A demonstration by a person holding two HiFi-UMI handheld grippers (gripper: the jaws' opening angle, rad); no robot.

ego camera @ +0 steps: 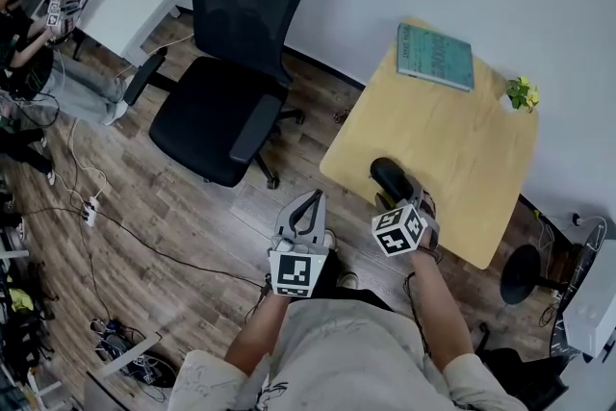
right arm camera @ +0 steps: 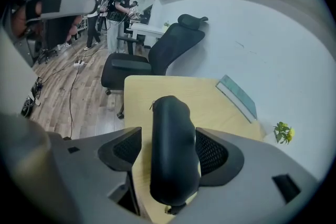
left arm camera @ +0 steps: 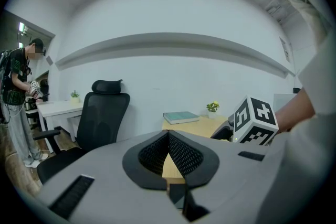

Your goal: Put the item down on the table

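Note:
A black zipped case (ego camera: 390, 176) lies on the light wooden table (ego camera: 452, 140) near its front left edge. My right gripper (ego camera: 401, 200) straddles the case (right arm camera: 173, 149) with its jaws wide open. A gap shows between the left pad and the case, while the right pad sits close beside it. My left gripper (ego camera: 310, 199) hovers over the floor left of the table, empty, with its fingertips meeting. In the left gripper view, that gripper (left arm camera: 168, 132) points toward the table and the right gripper's marker cube.
A teal book (ego camera: 435, 56) lies at the table's far side, with a small plant (ego camera: 522, 93) at the right edge. A black office chair (ego camera: 231, 63) stands left of the table. Farther left are a white desk (ego camera: 135, 0) and a person (ego camera: 29, 24). Cables cross the wood floor.

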